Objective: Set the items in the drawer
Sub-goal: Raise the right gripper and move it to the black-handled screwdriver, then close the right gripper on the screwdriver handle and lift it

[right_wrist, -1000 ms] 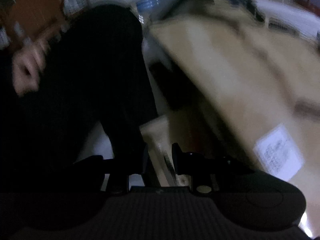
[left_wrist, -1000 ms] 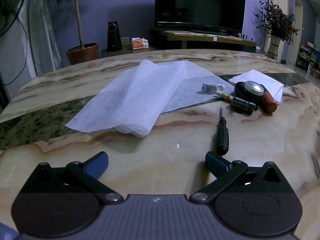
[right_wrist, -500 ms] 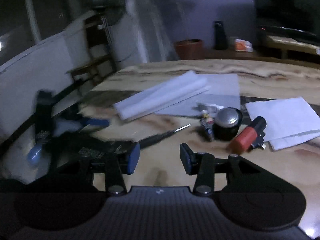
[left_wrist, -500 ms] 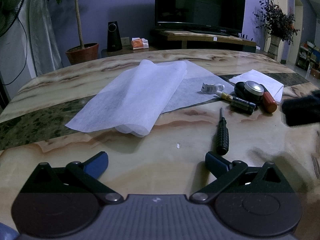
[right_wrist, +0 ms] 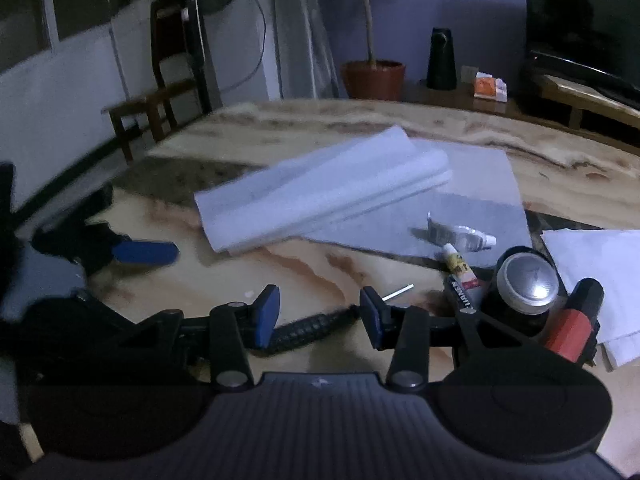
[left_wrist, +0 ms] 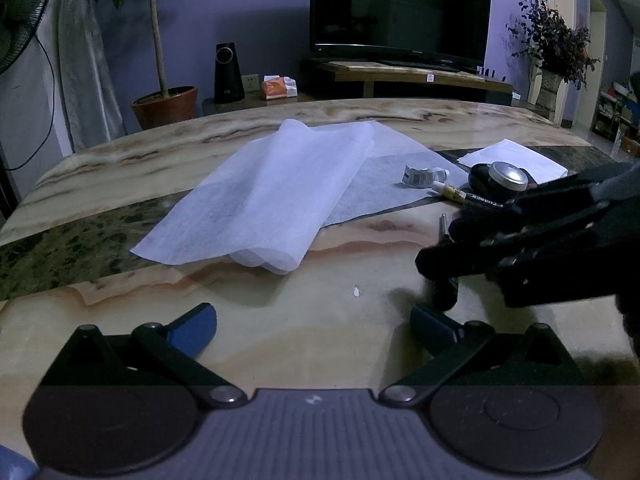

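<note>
Marble fills both views: a polished tabletop [left_wrist: 120, 184] veined in beige and brown with a dark green band. On it lies a black-handled screwdriver with a thin steel shaft [right_wrist: 316, 326], its ribbed handle directly between the blue pads of the right gripper [right_wrist: 318, 318]. Those jaws have just been opening and now stand apart on either side of the handle, with a visible gap at each pad, so nothing is clamped. In the left wrist view the same gripper shows as a dark shape entering from the right edge, covering most of the screwdriver.

The left gripper [left_wrist: 314, 322] rests low over bare marble, its jaws spread wide and holding nothing.

Beyond the screwdriver's tip sits a cluster of small things: a yellow-and-white glue tube [right_wrist: 460, 266], a crumpled silver tube with a white cap [right_wrist: 460, 236], a round black tin with a shiny metal lid [right_wrist: 526, 282] and a red-and-black cylinder [right_wrist: 572, 322] that lies against folded white paper [right_wrist: 600, 264]. A large sheet of thin white foam wrap [left_wrist: 264, 204], folded over itself, lies in the middle of the table. No drawer is in sight.
</note>
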The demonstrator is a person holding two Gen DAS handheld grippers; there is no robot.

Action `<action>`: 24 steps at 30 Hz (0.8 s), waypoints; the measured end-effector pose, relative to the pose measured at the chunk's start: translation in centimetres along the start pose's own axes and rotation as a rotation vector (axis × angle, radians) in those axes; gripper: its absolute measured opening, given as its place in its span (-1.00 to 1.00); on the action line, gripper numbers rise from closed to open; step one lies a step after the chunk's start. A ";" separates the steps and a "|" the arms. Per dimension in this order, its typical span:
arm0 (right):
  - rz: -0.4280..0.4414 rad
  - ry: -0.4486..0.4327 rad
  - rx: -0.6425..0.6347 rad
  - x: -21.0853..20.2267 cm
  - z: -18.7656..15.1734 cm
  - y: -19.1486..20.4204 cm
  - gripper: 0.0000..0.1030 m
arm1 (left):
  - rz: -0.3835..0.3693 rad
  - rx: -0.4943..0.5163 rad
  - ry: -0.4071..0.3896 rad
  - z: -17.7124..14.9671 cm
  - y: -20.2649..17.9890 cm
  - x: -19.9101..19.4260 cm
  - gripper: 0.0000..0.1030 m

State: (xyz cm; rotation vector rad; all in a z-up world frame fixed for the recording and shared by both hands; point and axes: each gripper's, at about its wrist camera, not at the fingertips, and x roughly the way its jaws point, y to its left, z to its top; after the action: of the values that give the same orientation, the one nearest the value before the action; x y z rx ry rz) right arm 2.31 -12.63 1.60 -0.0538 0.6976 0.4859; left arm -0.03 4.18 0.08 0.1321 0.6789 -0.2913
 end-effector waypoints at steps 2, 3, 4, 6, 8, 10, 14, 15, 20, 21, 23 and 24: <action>-0.005 0.011 -0.015 0.2 -0.2 0.0 -0.08 | 0.000 0.000 0.000 0.0 0.0 0.0 0.99; -0.005 0.015 -0.026 0.2 -0.3 0.0 -0.08 | 0.000 0.000 0.000 0.0 0.0 0.0 0.99; -0.008 0.019 -0.043 0.2 -0.4 0.1 -0.08 | 0.000 0.000 0.000 0.0 0.0 0.0 0.99; -0.028 0.033 -0.077 0.0 -0.6 0.2 -0.08 | 0.000 0.000 0.000 0.0 0.0 0.0 0.99; -0.037 0.047 -0.104 -0.3 -0.8 0.2 -0.08 | 0.000 0.000 0.000 0.0 0.0 0.0 0.99; -0.038 0.045 -0.120 -0.7 -1.2 -0.1 -0.08 | 0.000 0.000 0.000 0.0 0.0 0.0 0.99; -0.035 0.037 -0.114 -1.2 -1.7 -0.8 -0.09 | 0.000 0.000 0.000 0.0 0.0 0.0 0.99; -0.034 0.036 -0.115 -1.2 -1.8 -0.9 -0.09 | 0.000 0.000 0.000 0.0 0.0 0.0 0.99; -0.015 0.023 -0.132 -1.1 -1.9 -0.8 -0.09 | 0.000 0.000 0.000 0.0 0.0 0.0 0.99; -0.017 0.019 -0.137 -1.0 -1.9 -0.7 -0.09 | 0.000 0.000 0.000 0.0 0.0 0.0 0.99; -0.014 0.014 -0.146 -0.7 -1.8 -0.5 -0.09 | 0.000 0.000 0.000 0.0 0.0 0.0 0.99; -0.013 0.012 -0.150 -0.7 -1.7 -0.4 -0.09 | 0.000 0.000 0.000 0.0 0.0 0.0 0.99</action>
State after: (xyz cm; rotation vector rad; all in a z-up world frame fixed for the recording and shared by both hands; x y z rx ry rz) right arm 1.01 -13.62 0.63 -0.2019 0.6713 0.5247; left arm -0.04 4.19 0.08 0.1321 0.6789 -0.2913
